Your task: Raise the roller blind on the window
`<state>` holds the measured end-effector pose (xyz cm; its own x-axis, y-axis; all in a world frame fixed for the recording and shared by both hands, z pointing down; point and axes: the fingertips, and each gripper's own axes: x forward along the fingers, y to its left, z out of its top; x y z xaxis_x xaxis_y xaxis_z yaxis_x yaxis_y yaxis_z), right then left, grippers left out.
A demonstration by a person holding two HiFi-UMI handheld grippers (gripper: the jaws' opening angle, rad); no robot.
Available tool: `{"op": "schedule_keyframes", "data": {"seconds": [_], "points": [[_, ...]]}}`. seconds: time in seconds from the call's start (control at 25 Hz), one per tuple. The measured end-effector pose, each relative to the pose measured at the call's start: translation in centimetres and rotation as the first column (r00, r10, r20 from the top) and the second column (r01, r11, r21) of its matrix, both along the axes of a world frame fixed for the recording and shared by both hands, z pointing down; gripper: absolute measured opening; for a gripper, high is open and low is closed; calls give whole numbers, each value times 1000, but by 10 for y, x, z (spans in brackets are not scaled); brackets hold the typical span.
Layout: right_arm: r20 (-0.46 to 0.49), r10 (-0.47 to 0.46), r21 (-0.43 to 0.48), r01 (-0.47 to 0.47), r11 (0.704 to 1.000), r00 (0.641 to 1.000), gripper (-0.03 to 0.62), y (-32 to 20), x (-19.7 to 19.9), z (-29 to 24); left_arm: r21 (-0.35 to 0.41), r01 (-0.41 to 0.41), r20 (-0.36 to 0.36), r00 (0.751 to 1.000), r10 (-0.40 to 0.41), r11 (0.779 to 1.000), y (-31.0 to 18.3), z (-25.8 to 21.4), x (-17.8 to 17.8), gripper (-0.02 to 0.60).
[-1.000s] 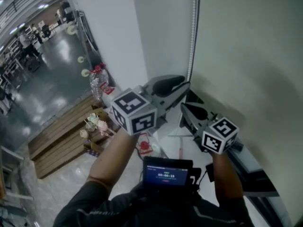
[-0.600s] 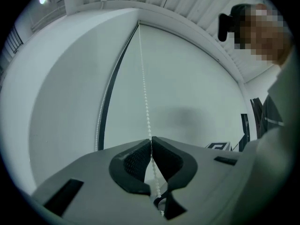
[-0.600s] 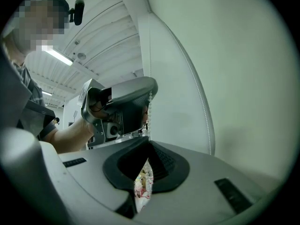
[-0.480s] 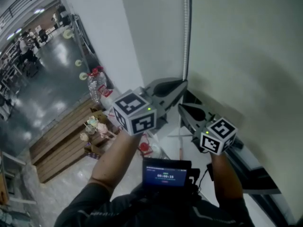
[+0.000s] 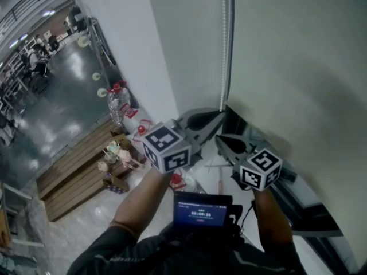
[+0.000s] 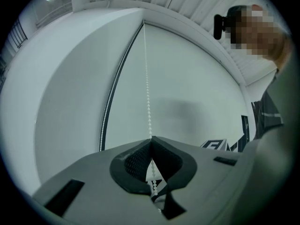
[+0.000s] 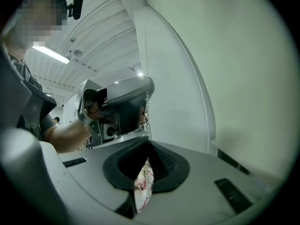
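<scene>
The left gripper (image 6: 151, 140) has just been closing its jaws on the bead chain (image 6: 148, 90); if this pinch is light, the chain may slip and the roller blind (image 5: 287, 67) will not rise. The chain hangs along the blind's left edge into these jaws. The right gripper (image 7: 149, 143) is clenched, near the blind's lower left corner.

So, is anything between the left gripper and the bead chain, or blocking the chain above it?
Nothing visible does. The left gripper has just been closing and its jaws now pinch the bead chain directly. Above them the chain hangs free along the roller blind.
</scene>
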<state>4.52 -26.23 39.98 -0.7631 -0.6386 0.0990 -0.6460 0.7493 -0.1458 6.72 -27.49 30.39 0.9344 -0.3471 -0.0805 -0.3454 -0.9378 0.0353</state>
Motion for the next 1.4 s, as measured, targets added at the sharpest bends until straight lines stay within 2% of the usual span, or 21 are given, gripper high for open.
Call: {"op": "schedule_keyframes", "data": {"seconds": [0.32, 0.48, 0.52, 0.6, 0.72, 0.8, 0.92, 1.12, 1.24, 1.4], "points": [[-37, 8, -115, -12, 993, 999, 0, 7, 1, 46, -50, 1, 25, 1000, 0, 999, 4, 50, -2, -3], [-127, 11, -131, -28, 991, 992, 12, 13, 17, 50, -61, -3, 20, 1000, 5, 998, 6, 55, 3, -4], [-159, 23, -118, -42, 992, 987, 43, 12, 24, 45, -53, 0, 29, 1000, 2, 999, 5, 55, 3, -3], [-172, 48, -63, -60, 996, 984, 45, 9, 37, 23, -40, 4, 45, 999, -2, 999, 1, 56, 3, -4], [-95, 50, 33, -47, 998, 994, 71, 8, 46, -32, -40, 2, 33, 999, 0, 999, -1, 54, 2, -4], [-52, 30, 96, -25, 995, 998, 76, 7, 42, -68, -45, -10, 28, 1000, 11, 999, 2, 54, 5, -4], [-14, -1, 181, 3, 984, 1000, 120, 3, 31, -113, -54, -33, 25, 999, 35, 998, 7, 56, 9, -3], [-17, -24, 259, 27, 966, 1000, 120, 1, 10, -152, -47, -55, 16, 998, 56, 997, 17, 56, 8, -3], [6, -14, 258, 12, 966, 1000, 10, -2, 8, -153, -43, -65, 25, 998, 66, 997, 19, 55, 10, -3], [31, -14, 243, 6, 970, 999, 0, -8, 10, -152, -43, -54, 27, 998, 55, 998, 13, 56, 10, -3]]}}
